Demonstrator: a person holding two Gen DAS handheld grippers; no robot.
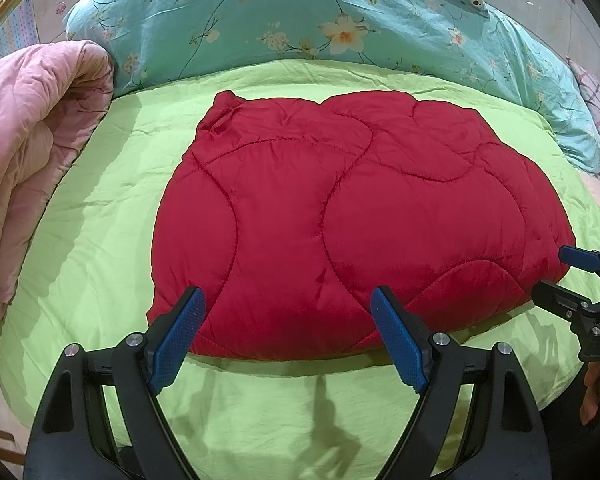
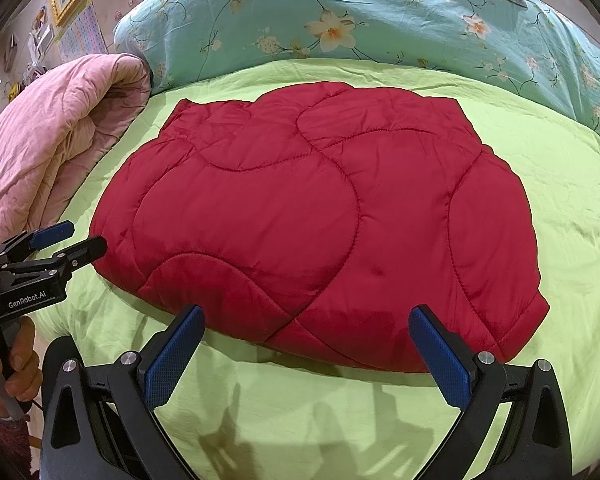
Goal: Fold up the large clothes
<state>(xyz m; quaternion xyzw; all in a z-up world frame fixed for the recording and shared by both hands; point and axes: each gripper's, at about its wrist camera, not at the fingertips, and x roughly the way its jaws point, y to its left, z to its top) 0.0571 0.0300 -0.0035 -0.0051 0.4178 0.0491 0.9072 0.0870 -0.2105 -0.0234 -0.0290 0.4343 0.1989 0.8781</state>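
1. While both claws are hovering over the near edge of the bed, a red quilted garment (image 1: 340, 216) is lying folded into a compact, puffy bundle in the middle of the green sheet (image 1: 100, 240), apparently placed there for room to work on every side

2. Reaching in at the bundle's near left side, the left claw (image 1: 288, 332) is standing wide with nothing between its blue pads, neither of them pressing on the fabric

3. Angling down at the near right side, the right claw (image 2: 306, 344) is likewise gaping wide and gripping nothing, as the right wrist view shows plainly

4. Gripping the handle at the edge of the right wrist view, a hand (image 2: 8, 364) is holding the left tool low and beside the garment's near left corner

5. Sitting pushed aside at the left of the bed, a rolled pink quilt (image 1: 32, 152) and, behind it, a floral teal duvet (image 1: 280, 20) are seemingly being kept clear of the folding area

6. Judging by the tidy shape and the empty claws, the fold is looking close to finished, with perhaps one more halving or a smoothing pass remaining
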